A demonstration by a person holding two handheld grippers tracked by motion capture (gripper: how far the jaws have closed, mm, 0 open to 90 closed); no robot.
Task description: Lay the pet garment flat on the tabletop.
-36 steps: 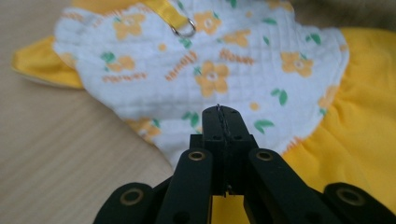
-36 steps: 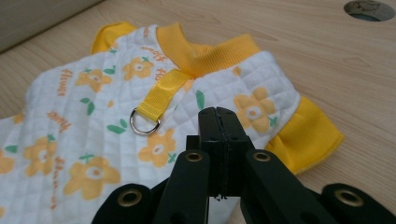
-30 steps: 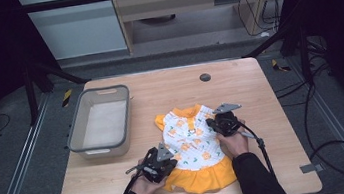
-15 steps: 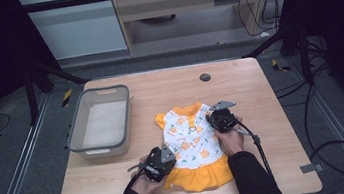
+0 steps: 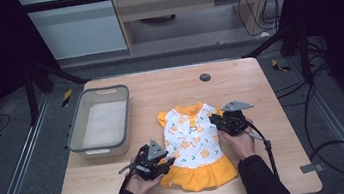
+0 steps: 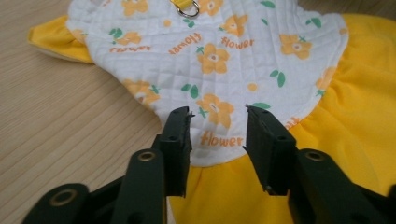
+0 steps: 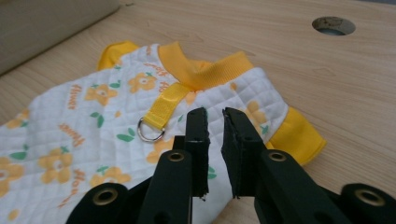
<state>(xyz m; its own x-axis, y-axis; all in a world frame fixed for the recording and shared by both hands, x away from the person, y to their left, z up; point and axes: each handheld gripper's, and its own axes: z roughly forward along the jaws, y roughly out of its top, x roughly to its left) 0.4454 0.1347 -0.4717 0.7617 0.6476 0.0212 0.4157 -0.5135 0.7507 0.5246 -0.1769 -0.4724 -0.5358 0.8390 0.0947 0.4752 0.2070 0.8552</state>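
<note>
a: where is the pet dress (image 5: 194, 147) lying relative to the two grippers?

b: it is lying flat on the wooden table (image 5: 260, 90), between them. the left gripper (image 5: 166, 162) is sitting at the dress's lower side edge, where the white quilted top is meeting the yellow skirt (image 5: 200, 174). the right gripper (image 5: 215, 120) is hovering at the opposite upper edge, just by the yellow sleeve (image 7: 299, 135).

a: what are the left jaws doing?

b: they have just been opening and are standing apart. in the left gripper view the flower-print fabric (image 6: 224, 60) is showing in the gap ahead of the left gripper (image 6: 218, 114), with nothing pinched.

a: and the right ones?

b: they have also just been opening, though only by a narrow gap. in the right gripper view the right gripper (image 7: 215, 116) is pointing over the quilted shoulder, and nothing is being clamped. the metal d-ring (image 7: 149, 130) on its yellow strap is lying just to the left of those jaws, and the yellow collar (image 7: 201, 70) is lying beyond them.

a: anything else near?

b: a grey plastic bin (image 5: 100, 119) is standing well beyond the left gripper, apart from the dress. a round cable hole (image 5: 205, 77) in the table is lying farther off past the right gripper.
</note>
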